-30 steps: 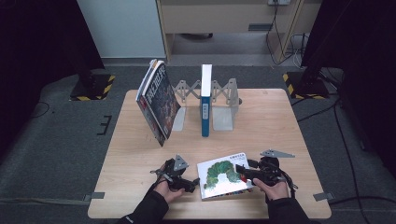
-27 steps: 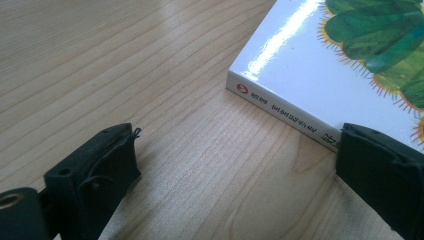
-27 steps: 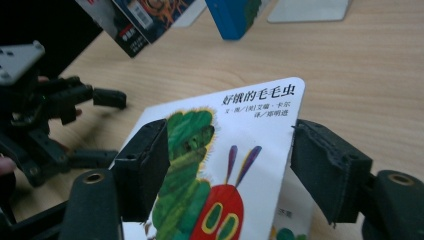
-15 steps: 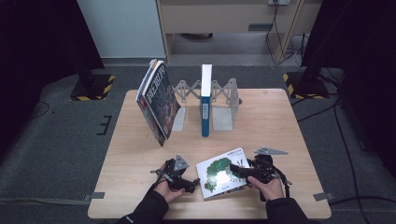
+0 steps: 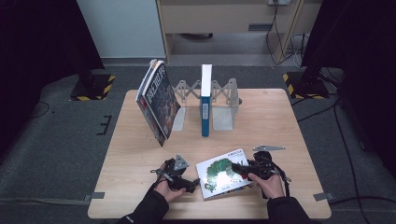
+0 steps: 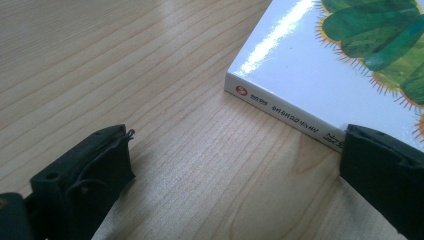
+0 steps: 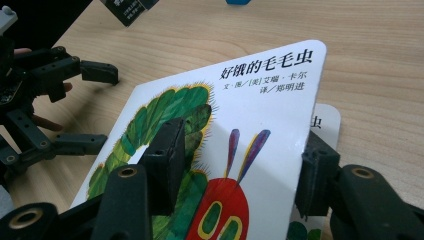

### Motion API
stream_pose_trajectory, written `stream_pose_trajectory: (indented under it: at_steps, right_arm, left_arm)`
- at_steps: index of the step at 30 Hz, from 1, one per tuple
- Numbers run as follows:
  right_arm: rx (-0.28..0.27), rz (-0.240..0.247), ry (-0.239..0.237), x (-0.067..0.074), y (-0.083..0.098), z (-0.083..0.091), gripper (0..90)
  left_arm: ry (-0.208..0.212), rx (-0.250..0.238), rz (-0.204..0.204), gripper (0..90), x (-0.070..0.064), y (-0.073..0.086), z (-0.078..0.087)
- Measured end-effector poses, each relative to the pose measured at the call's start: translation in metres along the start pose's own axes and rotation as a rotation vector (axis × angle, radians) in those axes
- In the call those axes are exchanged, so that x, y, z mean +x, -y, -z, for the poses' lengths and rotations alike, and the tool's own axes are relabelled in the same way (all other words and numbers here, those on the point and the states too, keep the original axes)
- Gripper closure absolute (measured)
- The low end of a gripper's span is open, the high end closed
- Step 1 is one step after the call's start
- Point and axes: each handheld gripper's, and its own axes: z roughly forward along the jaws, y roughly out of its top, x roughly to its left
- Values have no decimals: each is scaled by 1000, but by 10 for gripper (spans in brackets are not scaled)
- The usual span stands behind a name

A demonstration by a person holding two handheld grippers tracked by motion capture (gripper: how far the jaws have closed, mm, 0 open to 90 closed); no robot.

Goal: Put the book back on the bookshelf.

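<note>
Three books are on the worktop [image 5: 140, 154]. One, the caterpillar book [image 5: 223, 173], lies near the front edge between the person's two hands, its white cover printed with a green caterpillar and Chinese lettering. The dark-covered book [image 5: 159, 100] leans at the left end of a metal rack [image 5: 224, 100] at the back of the worktop, and the blue-and-white book [image 5: 205, 100] stands upright in that rack (one rack, with a zigzag folding link across its top).

There are two claws, one in each hand. The right claw [image 5: 239, 168] has the cover of the caterpillar book between its jaws: in the right gripper view one jaw lies on top of the cover over the green body, and the other sits beyond the lifted right edge, where the page beneath peeks out. Its jaws have just been closing, and the cover is raised a little off the pages at that side; whether both pads already press on it I cannot tell.

The left claw [image 5: 192, 183] rests low on the worktop just beside the book's left corner, its jaws standing wide with bare wood between them. In the left gripper view one jaw sits close against the spine [image 6: 285, 112].

A grey three-cornered plate [image 5: 268, 148] lies near the right hand.
</note>
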Motion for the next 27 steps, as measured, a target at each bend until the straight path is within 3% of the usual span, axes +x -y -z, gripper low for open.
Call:
stream_pose_trajectory:
  at_steps: [5, 7, 11, 12, 14, 18, 27]
  right_arm:
    - [3, -28, -22, -2, -1, 3, 532]
    - [-2, -42, -35, -3, -2, 5, 561]
    - [-4, -47, -51, -5, -3, 7, 587]
    - [-4, -46, -53, -5, -3, 7, 592]
    - [-5, -54, -62, -4, -3, 8, 609]
    - [-7, -62, -78, -6, -4, 10, 640]
    - [-67, -97, -168, -6, -7, 17, 763]
  left_arm:
    - [9, 5, -5, 4, 1, -1, 1]
    - [31, 9, 18, 46, 2, -3, 3]
    - [96, -7, 107, 121, 2, -6, 7]
    - [96, -7, 107, 124, 2, -6, 7]
    - [145, -56, 150, 141, 1, -8, 10]
    - [185, -97, 179, 156, -2, -10, 12]
    - [244, -100, 209, 159, -8, -10, 6]
